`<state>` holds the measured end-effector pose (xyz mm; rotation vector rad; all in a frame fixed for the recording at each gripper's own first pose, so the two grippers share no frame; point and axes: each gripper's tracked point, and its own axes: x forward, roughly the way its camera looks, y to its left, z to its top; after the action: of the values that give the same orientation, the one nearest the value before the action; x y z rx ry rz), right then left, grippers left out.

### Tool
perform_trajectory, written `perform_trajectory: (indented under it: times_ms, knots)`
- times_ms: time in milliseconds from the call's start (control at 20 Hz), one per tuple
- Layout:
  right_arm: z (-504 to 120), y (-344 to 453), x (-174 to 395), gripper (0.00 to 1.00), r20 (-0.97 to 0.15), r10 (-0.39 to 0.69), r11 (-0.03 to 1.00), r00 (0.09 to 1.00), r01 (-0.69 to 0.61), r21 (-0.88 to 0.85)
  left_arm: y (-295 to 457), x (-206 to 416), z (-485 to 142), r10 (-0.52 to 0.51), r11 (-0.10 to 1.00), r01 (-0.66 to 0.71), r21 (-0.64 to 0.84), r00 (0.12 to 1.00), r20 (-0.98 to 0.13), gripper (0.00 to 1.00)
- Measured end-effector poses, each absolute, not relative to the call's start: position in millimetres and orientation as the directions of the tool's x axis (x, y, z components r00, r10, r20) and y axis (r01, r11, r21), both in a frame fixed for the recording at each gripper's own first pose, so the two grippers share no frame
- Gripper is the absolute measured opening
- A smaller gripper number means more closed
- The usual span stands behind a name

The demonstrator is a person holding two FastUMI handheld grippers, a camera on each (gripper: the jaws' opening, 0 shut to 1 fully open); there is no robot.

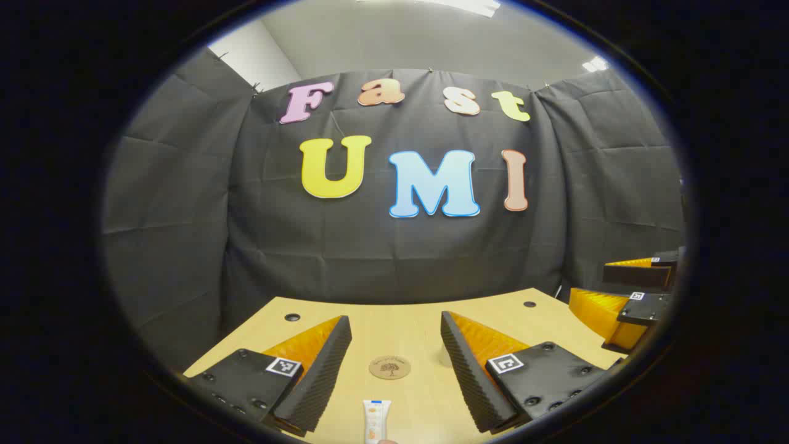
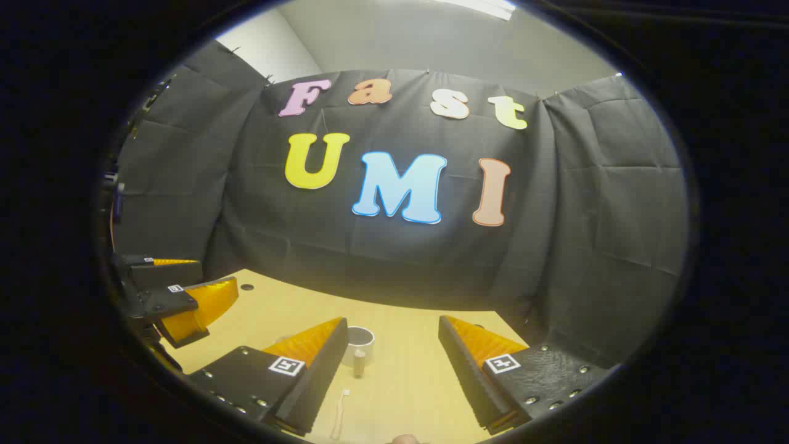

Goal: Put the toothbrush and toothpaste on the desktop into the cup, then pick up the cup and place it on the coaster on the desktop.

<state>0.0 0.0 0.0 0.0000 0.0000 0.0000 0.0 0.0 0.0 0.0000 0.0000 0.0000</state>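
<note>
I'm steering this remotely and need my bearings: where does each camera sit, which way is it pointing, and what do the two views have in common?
Left gripper view: rides the left hand-held gripper, facing the booth wall across the desktop; coaster and toothpaste lie ahead between its open fingers; the other gripper shows far right.
Right gripper view: rides the right hand-held gripper, facing the same wall; cup and toothbrush lie ahead.
Shared: desktop, wall, each other's gripper.
</note>
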Motion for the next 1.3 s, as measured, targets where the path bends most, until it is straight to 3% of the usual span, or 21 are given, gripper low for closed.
perform_trajectory:
  times_ms: [850,1300]
  knots:
    - [1.6,11.4,-1.9,0.9,-0.013,0.03,1.0,0.999,-0.03,0.001,1.0,-4.1,0.5,-0.007,1.0,0.007,0.008,1.0,-0.002,0.94]
    - [-20.8,24.4,4.4,0.91,-0.073,0.052,0.999,0.996,-0.052,0.008,5.3,-0.4,-28.3,-0.011,1.0,0.01,-0.013,0.996,-0.085,0.94]
